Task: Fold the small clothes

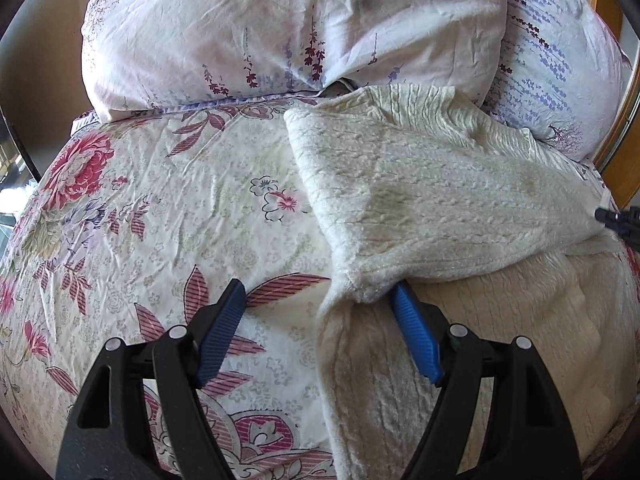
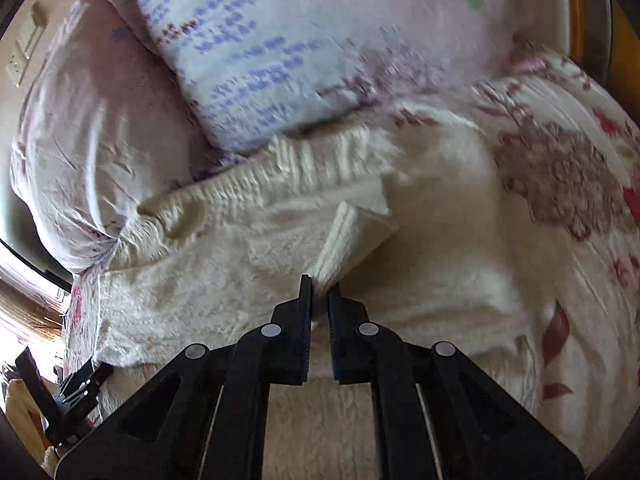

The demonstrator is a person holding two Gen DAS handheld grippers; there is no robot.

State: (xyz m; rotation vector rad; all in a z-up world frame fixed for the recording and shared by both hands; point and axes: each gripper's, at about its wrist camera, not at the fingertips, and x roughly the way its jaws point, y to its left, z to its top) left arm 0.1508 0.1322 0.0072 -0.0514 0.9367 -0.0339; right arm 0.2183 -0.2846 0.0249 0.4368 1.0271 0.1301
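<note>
A cream cable-knit sweater point(image 1: 420, 200) lies on a floral bed cover, its upper part folded over the lower part. My left gripper point(image 1: 320, 292) is open; its right finger point(image 1: 412, 320) is tucked under the fold's corner, its left finger point(image 1: 224, 320) rests over the bare cover. In the right wrist view the same sweater point(image 2: 240, 240) spreads ahead. My right gripper point(image 2: 320, 288) is shut on a ribbed cuff or hem point(image 2: 352, 236) of the sweater, lifted slightly. The right gripper's tip also shows in the left wrist view point(image 1: 620, 220) at the sweater's right edge.
Two pillows sit at the bed's head: a pale pink one point(image 1: 280, 28) and one with blue-purple sprigs point(image 1: 560, 60). The floral bed cover point(image 1: 140, 220) extends left. A wooden bed frame point(image 1: 616, 128) runs along the right. The left gripper shows at the lower left point(image 2: 76, 388).
</note>
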